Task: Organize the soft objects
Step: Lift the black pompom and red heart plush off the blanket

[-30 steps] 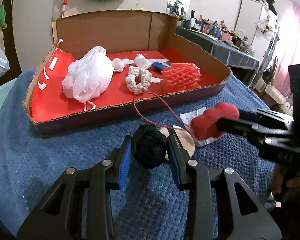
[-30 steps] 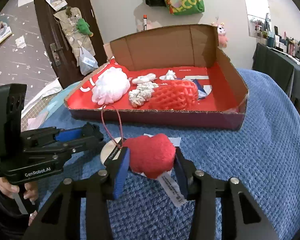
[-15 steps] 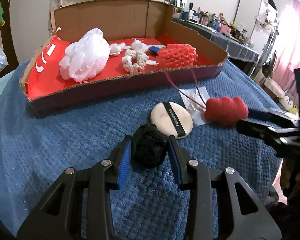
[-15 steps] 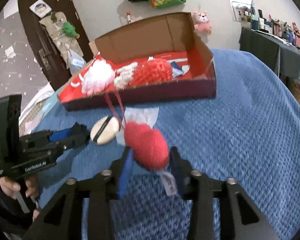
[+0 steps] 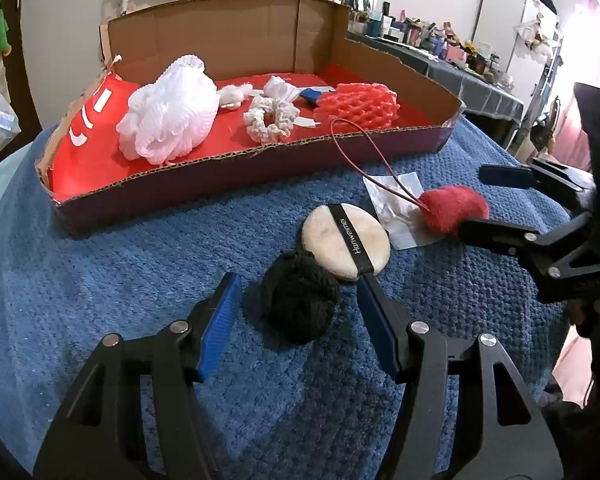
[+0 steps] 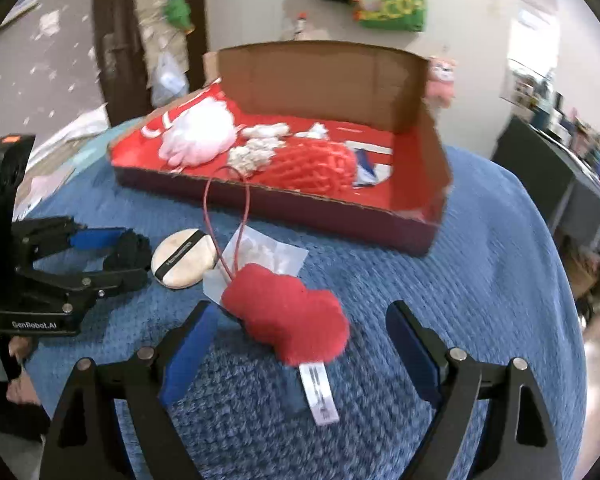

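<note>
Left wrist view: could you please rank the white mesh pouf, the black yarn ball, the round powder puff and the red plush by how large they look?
1. white mesh pouf, though it lies farthest.
2. black yarn ball and round powder puff: alike, unranked.
3. red plush, partly hidden by the right gripper.

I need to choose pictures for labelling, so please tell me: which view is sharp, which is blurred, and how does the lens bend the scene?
Left wrist view: sharp; the band's lettering on the powder puff is readable. Right wrist view: motion-blurred, worst on the cardboard box and wall. Both views: fisheye curving the blue blanket, dark corners.
</note>
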{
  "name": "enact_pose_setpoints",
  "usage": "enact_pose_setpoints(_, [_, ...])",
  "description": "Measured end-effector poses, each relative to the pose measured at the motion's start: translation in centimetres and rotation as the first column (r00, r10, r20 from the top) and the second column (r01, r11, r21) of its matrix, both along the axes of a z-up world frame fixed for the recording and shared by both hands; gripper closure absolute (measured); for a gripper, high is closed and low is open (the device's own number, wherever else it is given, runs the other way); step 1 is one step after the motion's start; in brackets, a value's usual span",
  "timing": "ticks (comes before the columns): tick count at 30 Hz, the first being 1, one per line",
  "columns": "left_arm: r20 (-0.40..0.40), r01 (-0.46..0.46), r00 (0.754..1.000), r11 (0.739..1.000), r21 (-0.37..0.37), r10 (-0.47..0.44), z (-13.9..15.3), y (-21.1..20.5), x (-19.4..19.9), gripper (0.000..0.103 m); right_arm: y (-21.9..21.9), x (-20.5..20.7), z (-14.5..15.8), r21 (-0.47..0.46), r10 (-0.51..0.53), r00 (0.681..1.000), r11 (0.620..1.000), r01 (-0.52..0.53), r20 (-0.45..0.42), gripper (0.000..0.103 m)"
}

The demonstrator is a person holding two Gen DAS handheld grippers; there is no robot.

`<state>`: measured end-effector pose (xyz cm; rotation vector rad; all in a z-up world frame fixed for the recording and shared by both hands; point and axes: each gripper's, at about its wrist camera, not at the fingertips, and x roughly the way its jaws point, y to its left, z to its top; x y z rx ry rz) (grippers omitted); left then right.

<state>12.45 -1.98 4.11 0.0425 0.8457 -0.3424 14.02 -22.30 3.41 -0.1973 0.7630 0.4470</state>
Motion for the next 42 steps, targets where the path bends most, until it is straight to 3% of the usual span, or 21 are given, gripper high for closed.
enact_pose_setpoints(5, [-0.010,-0.003,1.000,1.000,-0.006,0.003,-0.1,0.1,0.2,0.044,0.0,1.5,-0.3,-0.015,0.070,0.996,0.997,-0.071,-0.046,0.025])
enact_pose_setpoints(11, [-0.017,-0.001,1.000,1.000,-0.009,0.001,-0.2,0.2,0.3,0.044,-0.1,1.3,-1.1,0.121,0.137,0.976,0.986,-0.117,-0.171,0.026])
enact_pose_setpoints(17, [-0.016,0.006,1.000,1.000,0.000,-0.006,-0.3,0.0,0.4,0.044,-0.5,-0.8,-0.3,0.241,0.166,0.965,0.964,-0.115,-0.205,0.026])
enact_pose_setpoints(22, [-0.015,0.007,1.000,1.000,0.003,-0.007,-0.2,0.0,0.5,0.044,0.0,-1.0,0.1,0.111,0.081,0.987,0.992,-0.066,-0.136,0.026])
enact_pose_setpoints(30, [-0.017,0.009,1.000,1.000,0.008,-0.009,-0.2,-0.1,0.5,0.045,1.8,-0.4,-0.3,-0.112,0.081,0.997,0.990,-0.083,-0.018,0.027])
enact_pose_setpoints(31, [-0.016,0.012,1.000,1.000,0.007,-0.012,-0.2,-0.1,0.5,0.051,2.0,-0.3,-0.3,-0.129,0.087,0.996,0.988,-0.086,-0.005,0.033])
enact_pose_setpoints(32, [-0.016,0.016,1.000,1.000,0.003,-0.016,-0.1,-0.1,0.5,0.064,2.2,-0.2,-0.4,-0.141,0.095,0.995,0.986,-0.095,-0.001,0.039])
enact_pose_setpoints(33, [-0.019,0.020,1.000,1.000,0.000,-0.020,-0.2,0.0,0.5,0.069,2.4,-0.2,-0.6,-0.150,0.109,0.994,0.983,-0.108,-0.004,0.051])
enact_pose_setpoints(37, [-0.003,0.025,1.000,1.000,-0.011,-0.025,0.4,0.2,0.0,0.070,2.6,-0.9,-0.5,-0.140,0.125,0.992,0.983,-0.121,0.023,0.052])
enact_pose_setpoints(42, [0.045,0.037,0.998,0.999,-0.011,-0.036,2.0,0.3,-0.8,0.070,1.1,-2.0,2.0,0.001,0.087,0.994,0.996,-0.087,0.069,0.053])
